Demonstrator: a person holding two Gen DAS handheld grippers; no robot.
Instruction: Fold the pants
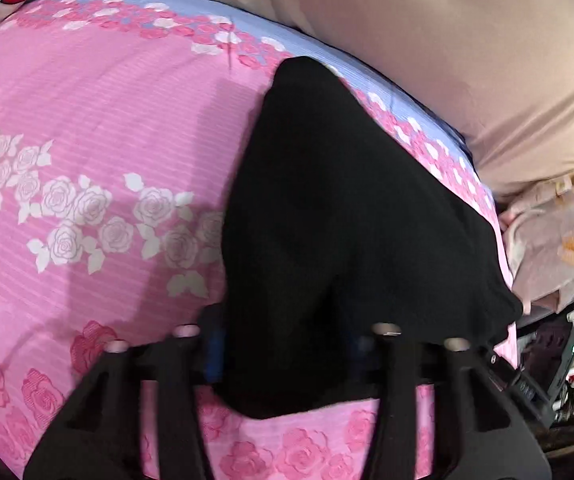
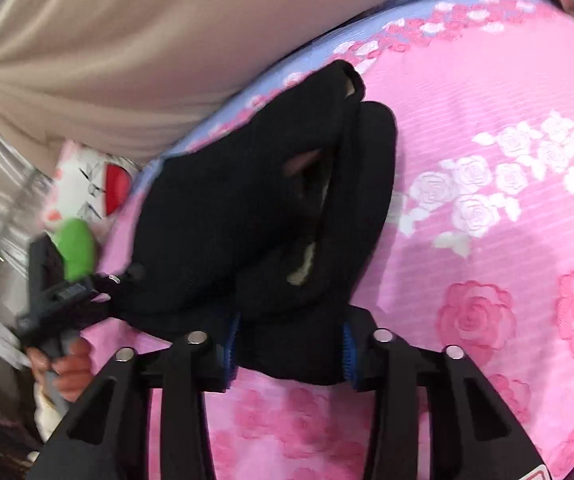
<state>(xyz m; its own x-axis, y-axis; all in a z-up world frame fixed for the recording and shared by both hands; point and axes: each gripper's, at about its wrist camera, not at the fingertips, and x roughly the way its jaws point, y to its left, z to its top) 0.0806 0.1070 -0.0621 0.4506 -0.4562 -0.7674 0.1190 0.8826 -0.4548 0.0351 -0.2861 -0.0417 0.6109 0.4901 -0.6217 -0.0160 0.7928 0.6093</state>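
Black pants (image 1: 347, 208) lie bunched and partly folded on a pink rose-print bedsheet (image 1: 87, 112). In the left wrist view my left gripper (image 1: 289, 356) is shut on the pants' near edge, and black cloth fills the gap between its blue pads. In the right wrist view the pants (image 2: 227, 208) form a thick folded heap with a pale inner lining showing. My right gripper (image 2: 291, 354) is shut on their near end. To the left in that view, the left gripper (image 2: 99, 296), held by a hand (image 2: 69, 368), grips the pants' other corner.
A beige padded surface (image 1: 447, 60) runs along the far side of the bed, beyond the sheet's blue border (image 1: 215, 12). A white and red cushion (image 2: 103, 184) lies at one end. Pale bags and clutter (image 1: 559, 240) sit off the bed's edge.
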